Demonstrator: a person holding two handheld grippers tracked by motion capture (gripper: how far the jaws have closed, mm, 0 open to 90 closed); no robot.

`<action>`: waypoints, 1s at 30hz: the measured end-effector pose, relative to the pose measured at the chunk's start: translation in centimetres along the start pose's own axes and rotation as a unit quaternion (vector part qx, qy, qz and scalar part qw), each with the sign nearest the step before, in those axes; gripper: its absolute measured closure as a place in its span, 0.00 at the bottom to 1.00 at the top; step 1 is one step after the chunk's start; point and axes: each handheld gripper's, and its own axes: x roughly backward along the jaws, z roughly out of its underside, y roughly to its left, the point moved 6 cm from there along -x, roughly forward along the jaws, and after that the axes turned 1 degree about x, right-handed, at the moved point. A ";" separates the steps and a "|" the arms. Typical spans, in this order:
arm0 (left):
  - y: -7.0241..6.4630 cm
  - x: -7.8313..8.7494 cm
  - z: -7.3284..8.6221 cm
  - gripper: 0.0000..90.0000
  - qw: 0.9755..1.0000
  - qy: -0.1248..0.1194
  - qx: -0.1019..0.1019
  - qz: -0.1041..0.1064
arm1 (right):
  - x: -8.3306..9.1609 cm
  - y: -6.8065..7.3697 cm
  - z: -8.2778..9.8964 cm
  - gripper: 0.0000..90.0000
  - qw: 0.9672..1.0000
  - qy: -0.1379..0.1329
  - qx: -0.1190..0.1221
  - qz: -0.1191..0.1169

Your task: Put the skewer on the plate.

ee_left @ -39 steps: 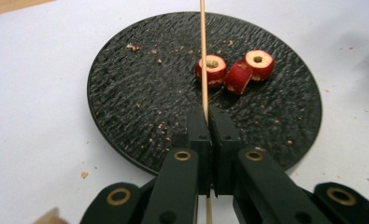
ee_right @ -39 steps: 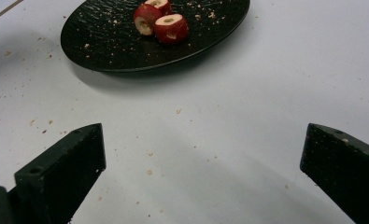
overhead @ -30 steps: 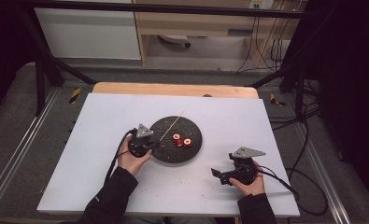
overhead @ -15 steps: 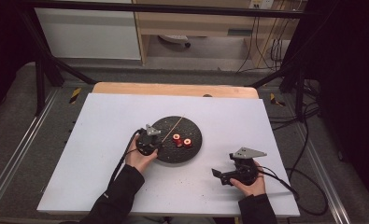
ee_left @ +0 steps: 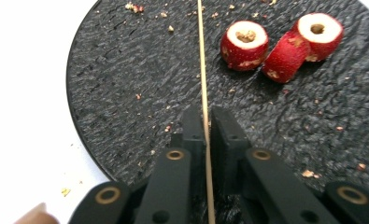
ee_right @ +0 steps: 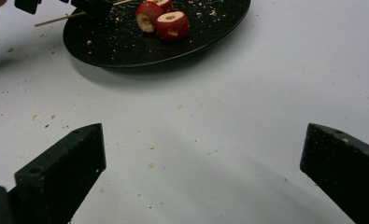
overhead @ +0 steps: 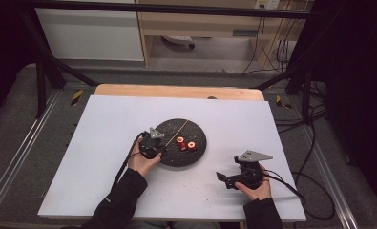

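Tabletop (overhead: 105, 143) lies bare and white around the right gripper (overhead: 228, 178), near the front edge, its jaws spread wide and empty. Farther in, the left gripper (ee_left: 206, 126) pinches a thin wooden skewer (ee_left: 202, 56) at the near-left rim of the round black plate (ee_left: 121, 84). Beyond lie hollowed red fruit pieces (ee_left: 244, 45) — close together near the plate's middle, with open surface on every side.
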 end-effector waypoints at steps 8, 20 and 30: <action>0.2 2.3 -0.2 0.70 0.999 -0.030 -0.008 0.035 | 0.0 -0.1 0.0 0.01 1.000 0.001 0.001 0.002; 2.0 5.8 1.7 0.35 0.996 -0.050 -0.034 0.067 | 0.1 -0.1 0.0 0.01 1.000 0.002 -0.002 -0.001; 4.2 7.7 5.0 0.17 0.996 -0.067 -0.024 0.060 | 0.1 0.0 0.0 0.01 1.000 0.004 -0.002 -0.003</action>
